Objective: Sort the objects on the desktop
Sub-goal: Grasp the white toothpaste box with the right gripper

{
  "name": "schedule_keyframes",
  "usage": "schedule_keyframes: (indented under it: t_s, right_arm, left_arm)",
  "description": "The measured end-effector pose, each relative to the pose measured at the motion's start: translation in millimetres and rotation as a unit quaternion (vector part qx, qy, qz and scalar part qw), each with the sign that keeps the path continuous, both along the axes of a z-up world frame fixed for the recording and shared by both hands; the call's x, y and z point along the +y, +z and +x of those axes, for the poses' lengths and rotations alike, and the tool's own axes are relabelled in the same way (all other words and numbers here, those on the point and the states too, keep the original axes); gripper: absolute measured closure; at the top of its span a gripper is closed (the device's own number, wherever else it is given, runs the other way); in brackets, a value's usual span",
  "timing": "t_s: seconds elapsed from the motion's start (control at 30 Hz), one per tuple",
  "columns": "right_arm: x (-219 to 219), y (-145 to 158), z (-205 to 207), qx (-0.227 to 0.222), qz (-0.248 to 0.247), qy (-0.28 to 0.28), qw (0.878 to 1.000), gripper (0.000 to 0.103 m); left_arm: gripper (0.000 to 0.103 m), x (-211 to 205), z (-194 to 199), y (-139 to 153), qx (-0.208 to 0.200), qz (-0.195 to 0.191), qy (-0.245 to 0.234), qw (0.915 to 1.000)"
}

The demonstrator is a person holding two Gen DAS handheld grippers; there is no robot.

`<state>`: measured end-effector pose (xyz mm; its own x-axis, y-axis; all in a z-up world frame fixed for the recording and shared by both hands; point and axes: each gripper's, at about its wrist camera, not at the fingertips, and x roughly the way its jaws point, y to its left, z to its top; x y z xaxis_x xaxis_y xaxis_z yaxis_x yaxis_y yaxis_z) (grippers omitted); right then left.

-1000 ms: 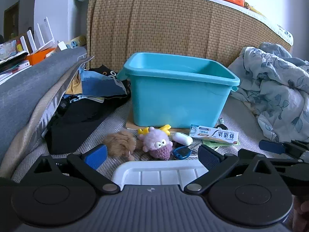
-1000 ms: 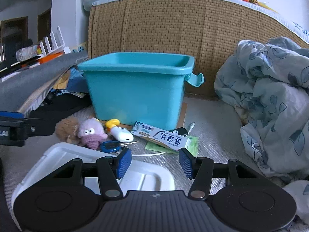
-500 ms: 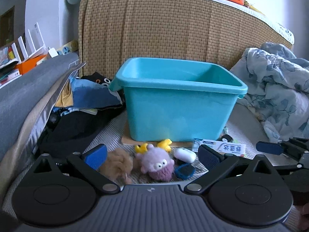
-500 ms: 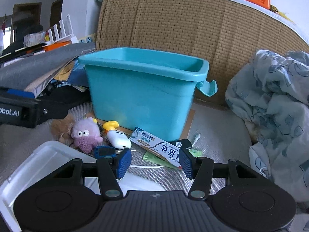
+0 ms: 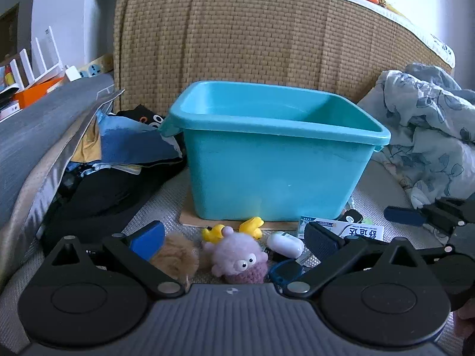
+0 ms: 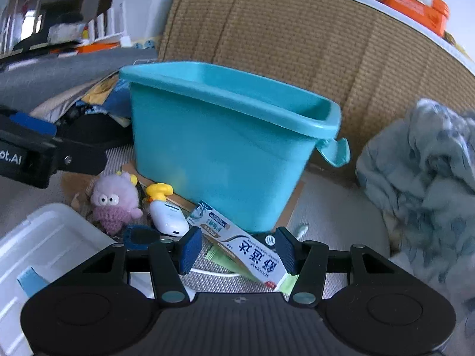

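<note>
Nearest the right gripper [image 6: 237,247], between its half-open jaws and a little beyond them, lies the toothpaste box [image 6: 237,244], flat on the woven mat; the pads do not press on it and nothing is held. Just left of it sit a white capsule-shaped device [image 6: 167,216], a small blue item [image 6: 138,237] and the pink knitted toy [image 6: 114,204] with its yellow horns. A white lidded container [image 6: 44,237] fills the near left corner of that view.

From the other side, the left gripper [image 5: 234,237] stands wide open and empty, with a tan furry toy [image 5: 175,256] and the pink knitted toy framed between its fingers but untouched.

Behind the cluster stands the teal bin [image 5: 276,160] on a thin board. As far as its interior shows, nothing is in it, though its floor is hidden. By that reading the sorting has barely begun: every small item is yet to be lifted in.

The items lie crowded together hard against the bin's front wall, so a clean pick of one risks nudging its neighbours. A green packet [image 6: 221,258] lies under the toothpaste box. Heaped dark clothes [image 5: 98,190] flank the left, a floral blanket [image 5: 430,136] the right, and a woven headboard [image 5: 252,38] rises behind
</note>
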<state>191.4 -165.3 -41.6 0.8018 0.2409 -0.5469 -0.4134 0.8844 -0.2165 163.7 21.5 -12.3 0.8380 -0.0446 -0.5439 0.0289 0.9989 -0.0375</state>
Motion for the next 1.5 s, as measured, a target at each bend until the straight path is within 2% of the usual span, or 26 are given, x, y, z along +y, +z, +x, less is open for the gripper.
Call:
schedule_keyframes:
  t_s: [0.6,0.9,1.03,1.17,1.5]
  right_arm:
    - [21.0,-19.1,20.5,-0.004,-0.090,0.031,0.995,0.045]
    - [23.7,-36.3,30.7,0.020,-0.127,0.021,0.991,0.045]
    - [25.3,-40.6,34.5,0.022,-0.129,0.012,0.991,0.045]
    - [23.6,-42.3,39.8,0.024,-0.129,0.009,0.991,0.051]
    - [14.3,-36.3,31.2,0.034,-0.126,0.025,0.991,0.059]
  left_arm:
    - [0.000,4.8,10.4,-11.1,0.018,-0.003,0.002,0.9998]
    - [0.000,10.7,13.3,-16.7,0.028,-0.011,0.007,0.9995]
    - [0.000,11.3,13.5,-19.0,0.032,-0.007,0.007,0.9994]
    - [0.000,12.0,13.2,-19.7,0.033,-0.009,0.008,0.9994]
    - [0.000,12.1,11.3,-19.8,0.033,-0.005,0.005,0.9994]
